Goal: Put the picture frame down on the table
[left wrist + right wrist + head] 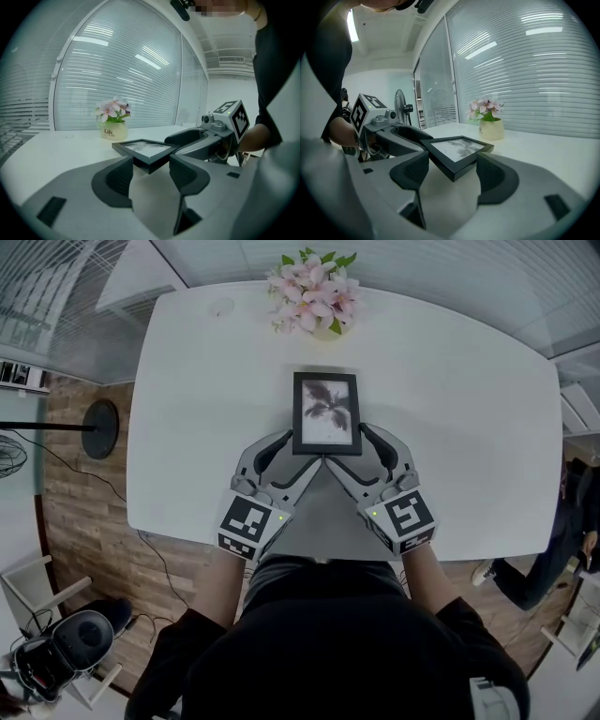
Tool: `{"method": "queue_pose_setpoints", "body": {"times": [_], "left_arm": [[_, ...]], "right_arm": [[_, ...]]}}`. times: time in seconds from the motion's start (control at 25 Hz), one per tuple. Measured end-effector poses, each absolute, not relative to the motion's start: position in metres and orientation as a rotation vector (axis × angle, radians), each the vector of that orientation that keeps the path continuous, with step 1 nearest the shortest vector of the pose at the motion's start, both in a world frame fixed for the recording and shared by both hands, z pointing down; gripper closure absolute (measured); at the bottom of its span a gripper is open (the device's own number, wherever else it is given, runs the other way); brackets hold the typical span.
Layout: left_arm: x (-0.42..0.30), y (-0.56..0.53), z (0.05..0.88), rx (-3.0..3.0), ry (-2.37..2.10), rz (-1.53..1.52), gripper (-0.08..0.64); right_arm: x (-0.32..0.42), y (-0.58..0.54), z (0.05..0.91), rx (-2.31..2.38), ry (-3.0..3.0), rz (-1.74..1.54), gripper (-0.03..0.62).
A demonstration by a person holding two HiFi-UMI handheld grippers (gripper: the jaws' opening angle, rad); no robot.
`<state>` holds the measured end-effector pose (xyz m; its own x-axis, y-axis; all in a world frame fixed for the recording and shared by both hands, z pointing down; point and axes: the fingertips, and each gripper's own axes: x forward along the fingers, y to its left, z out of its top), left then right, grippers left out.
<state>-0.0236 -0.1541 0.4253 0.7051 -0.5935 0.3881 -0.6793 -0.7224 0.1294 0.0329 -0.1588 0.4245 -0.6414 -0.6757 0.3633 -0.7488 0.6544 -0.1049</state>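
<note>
A black picture frame (326, 413) with a dark plant print lies face up, level, over the middle of the white table (206, 409). My left gripper (300, 452) is shut on its near left corner, and my right gripper (349, 450) is shut on its near right corner. In the left gripper view the frame (143, 147) is wedged corner-first between the jaws of the left gripper (151, 164), with the right gripper (206, 140) beside it. The right gripper view shows the frame (457, 150) the same way in the right gripper (452, 168). Whether the frame touches the tabletop is hidden.
A pot of pink flowers (314, 296) stands at the table's far edge, beyond the frame (114, 124) (490, 122). A round stand base (98, 427) sits on the wood floor at the left. Another person (544, 559) is at the right of the table.
</note>
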Motion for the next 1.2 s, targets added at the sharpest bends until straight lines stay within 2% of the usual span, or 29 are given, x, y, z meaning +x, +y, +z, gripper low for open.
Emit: {"method": "queue_pose_setpoints", "body": {"times": [1.2], "left_arm": [[-0.027,-0.165,0.459,2.6,-0.965,0.599,0.314]], "right_arm": [[0.028,-0.169,0.457,1.098,-2.485,0.355,0.272]]}}
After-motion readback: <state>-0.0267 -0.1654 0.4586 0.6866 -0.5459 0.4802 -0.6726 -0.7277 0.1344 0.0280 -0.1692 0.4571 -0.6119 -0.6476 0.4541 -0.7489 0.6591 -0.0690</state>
